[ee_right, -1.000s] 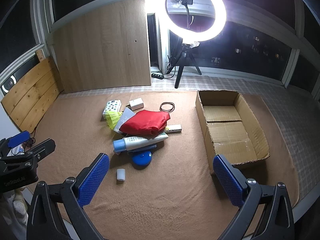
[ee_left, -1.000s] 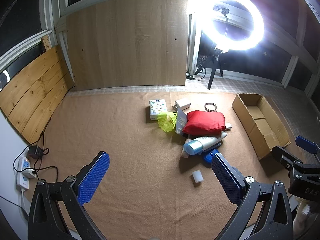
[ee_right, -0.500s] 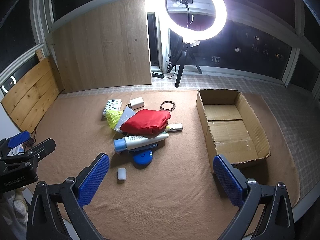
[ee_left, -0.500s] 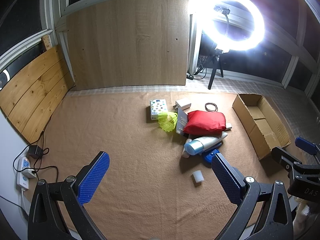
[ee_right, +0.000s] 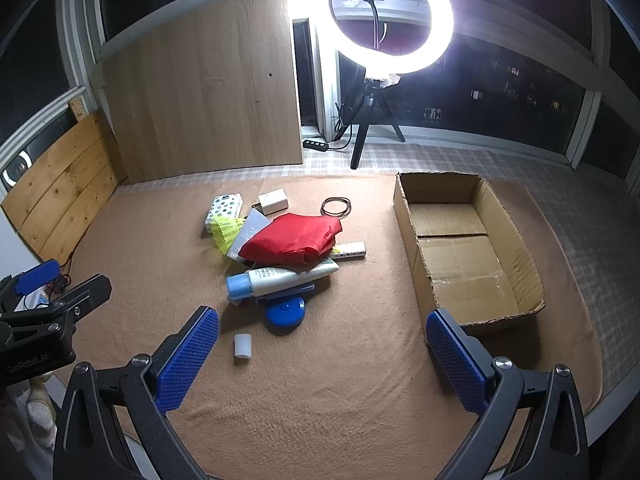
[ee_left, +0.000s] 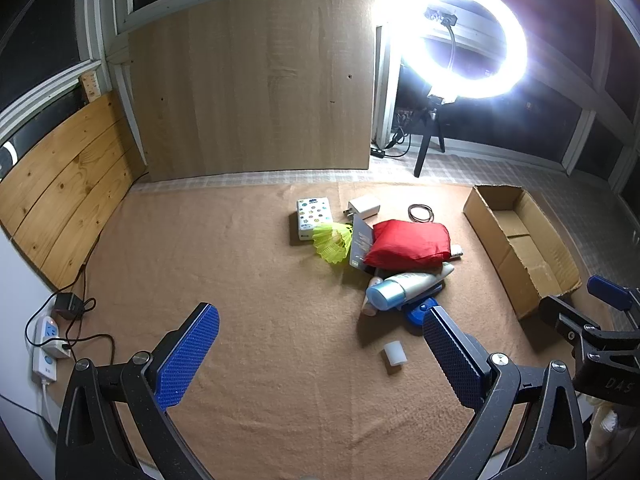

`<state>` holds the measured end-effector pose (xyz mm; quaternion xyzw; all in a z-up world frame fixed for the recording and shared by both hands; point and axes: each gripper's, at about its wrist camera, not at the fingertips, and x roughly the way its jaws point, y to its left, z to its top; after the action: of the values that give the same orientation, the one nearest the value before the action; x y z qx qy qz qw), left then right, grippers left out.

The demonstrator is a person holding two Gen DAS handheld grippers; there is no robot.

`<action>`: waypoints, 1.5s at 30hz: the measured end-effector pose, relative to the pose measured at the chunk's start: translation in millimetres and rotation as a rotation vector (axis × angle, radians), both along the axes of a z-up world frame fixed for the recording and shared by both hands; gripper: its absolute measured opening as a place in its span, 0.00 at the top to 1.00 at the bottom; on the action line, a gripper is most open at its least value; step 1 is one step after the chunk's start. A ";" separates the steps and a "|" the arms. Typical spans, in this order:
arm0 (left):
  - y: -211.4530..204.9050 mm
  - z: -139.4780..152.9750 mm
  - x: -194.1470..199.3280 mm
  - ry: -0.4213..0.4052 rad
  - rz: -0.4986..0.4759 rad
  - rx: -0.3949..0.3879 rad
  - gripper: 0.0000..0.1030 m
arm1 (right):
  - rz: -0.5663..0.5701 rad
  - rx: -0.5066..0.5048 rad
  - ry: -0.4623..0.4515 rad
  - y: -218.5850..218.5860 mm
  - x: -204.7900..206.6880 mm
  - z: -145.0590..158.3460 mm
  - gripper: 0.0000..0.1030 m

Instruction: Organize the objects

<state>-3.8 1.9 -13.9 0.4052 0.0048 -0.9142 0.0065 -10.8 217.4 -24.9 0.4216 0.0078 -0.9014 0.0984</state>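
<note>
A heap of objects lies mid-carpet: a red pouch [ee_right: 294, 238] on top, a white tube with a blue cap [ee_right: 276, 278], a blue round disc [ee_right: 285, 312], a yellow shuttlecock [ee_right: 224, 230], a patterned tissue pack [ee_right: 223, 208], a white charger [ee_right: 273, 201], a black hair tie [ee_right: 336, 206]. A small white cap [ee_right: 242, 345] lies alone nearer me. An empty cardboard box [ee_right: 460, 240] stands to the right. My right gripper [ee_right: 322, 354] hovers open near the carpet's front edge, nothing in it. My left gripper [ee_left: 320, 354] is open too, left of the heap [ee_left: 404, 240].
A ring light on a tripod [ee_right: 378, 60] stands behind the carpet, with a black power strip [ee_right: 316, 145] at its foot. Wooden boards [ee_left: 256, 80] lean against the back and left walls. A white power strip with cables [ee_left: 46, 344] lies at the carpet's left edge.
Both views have shifted very slightly; the heap and the box have not moved. Both grippers stay open.
</note>
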 end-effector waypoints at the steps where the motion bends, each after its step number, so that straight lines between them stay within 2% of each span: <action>1: 0.2 -0.5 -0.6 -0.001 -0.001 0.000 0.00 | 0.000 -0.001 -0.001 -0.1 -0.4 -0.5 0.01; 12: 1.7 -9.7 -12.2 -0.015 -0.004 -0.001 0.00 | -0.005 -0.005 -0.026 2.3 -11.4 -8.1 0.01; 21: 4.3 -21.5 -35.5 -0.029 -0.011 -0.002 0.00 | 0.012 -0.014 -0.067 1.8 -36.2 -21.8 0.01; 36: 16.8 -39.9 -79.0 -0.057 -0.038 -0.018 0.00 | 0.011 0.034 -0.055 -3.3 -68.5 -30.2 0.01; 40: 20.4 -49.2 -94.4 -0.085 -0.055 -0.005 0.00 | 0.043 0.048 -0.078 -6.4 -84.8 -40.0 0.01; 45: 23.3 -62.9 -108.5 -0.114 -0.064 0.010 0.00 | 0.084 0.013 -0.129 -6.7 -106.4 -53.8 0.01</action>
<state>-112.4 25.2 -76.8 0.4566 -0.0041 -0.8893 -0.0245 -117.2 210.8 -78.7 0.4789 0.0249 -0.8672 0.1338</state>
